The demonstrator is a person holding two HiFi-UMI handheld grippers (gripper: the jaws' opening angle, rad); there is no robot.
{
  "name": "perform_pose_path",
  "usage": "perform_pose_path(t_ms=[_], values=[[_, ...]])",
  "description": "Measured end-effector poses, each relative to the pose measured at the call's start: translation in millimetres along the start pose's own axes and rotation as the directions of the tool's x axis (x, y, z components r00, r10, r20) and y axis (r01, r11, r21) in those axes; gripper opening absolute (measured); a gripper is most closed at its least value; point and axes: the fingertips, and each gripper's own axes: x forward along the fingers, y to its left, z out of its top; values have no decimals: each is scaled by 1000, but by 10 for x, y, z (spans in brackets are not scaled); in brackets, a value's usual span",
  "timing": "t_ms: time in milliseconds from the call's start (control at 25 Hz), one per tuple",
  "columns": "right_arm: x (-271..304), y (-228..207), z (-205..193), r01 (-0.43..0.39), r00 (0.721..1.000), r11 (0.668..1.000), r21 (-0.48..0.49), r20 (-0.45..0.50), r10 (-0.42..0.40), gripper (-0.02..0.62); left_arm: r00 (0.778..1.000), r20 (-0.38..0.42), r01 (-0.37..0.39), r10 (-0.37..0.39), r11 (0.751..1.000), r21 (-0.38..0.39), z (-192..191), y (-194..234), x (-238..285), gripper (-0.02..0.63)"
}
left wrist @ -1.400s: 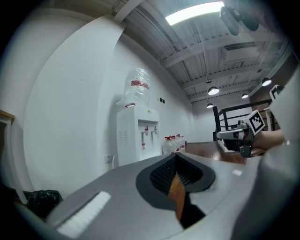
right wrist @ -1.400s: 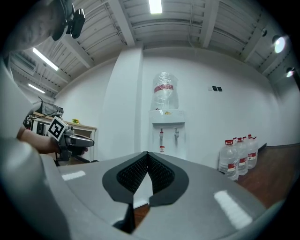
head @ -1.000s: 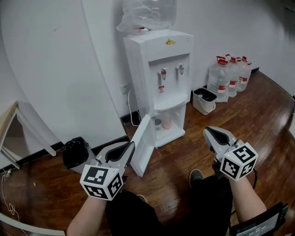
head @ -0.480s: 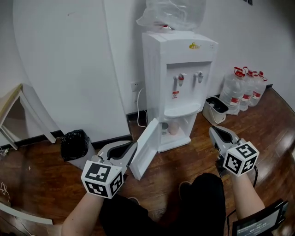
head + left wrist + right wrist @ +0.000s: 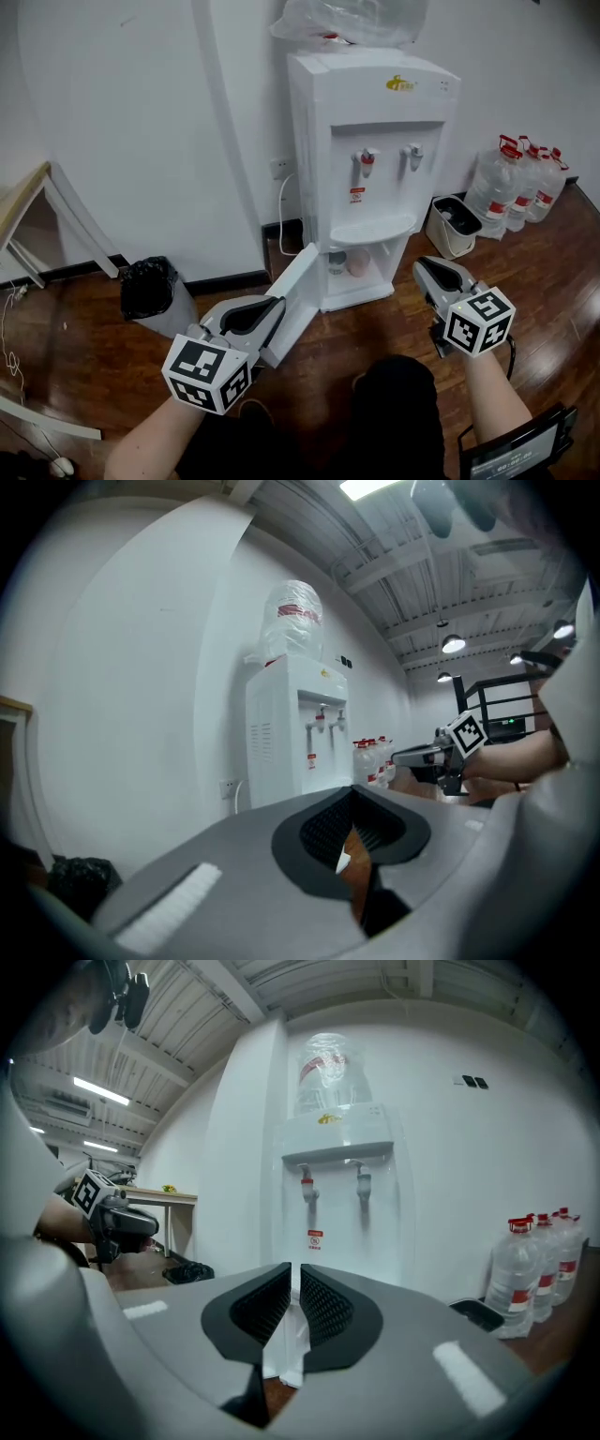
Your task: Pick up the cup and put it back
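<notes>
Pink cup (image 5: 357, 263) sits well ahead of both jaw pairs, in the dispenser's (image 5: 370, 141) open bottom bay, L gripper (image 5: 278, 303) & R gripper (image 5: 421, 265) near-closed, empty, so I'm pre-reach: open R, go fwd.

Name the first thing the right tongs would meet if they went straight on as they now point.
Probably the water dispenser, low on its front; nothing shows between it and the right tongs, though depth is unclear.
</notes>
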Motion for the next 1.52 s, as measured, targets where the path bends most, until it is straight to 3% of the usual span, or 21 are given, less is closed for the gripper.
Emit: perform_pose_path(t_ms=[160,560,1040,1200,1520], values=[[219,-190,-256,-42,999,998,36,-29,43,55,999,-14,32,-32,999,-10,-171,-163,245,6],[664,-431,-711,-109,989,993,38,-98,112,122,995,-76,-76,70,995,-72,-598,-101,652,6],[1127,-642,-1324,-126,982,992,17,-137,127,193,987,-89,-145,135,981,-128,-1056,-90,1076,7],[1308,-779,-1663,-116,980,993,35,-155,120,219,979,-87,-193,185,977,-92,-1277,-124,1261,1],[1641,-1008,-2252,-103,977,992,70,-180,114,259,979,-123,-178,161,974,-143,-1701,-223,1707,1]])
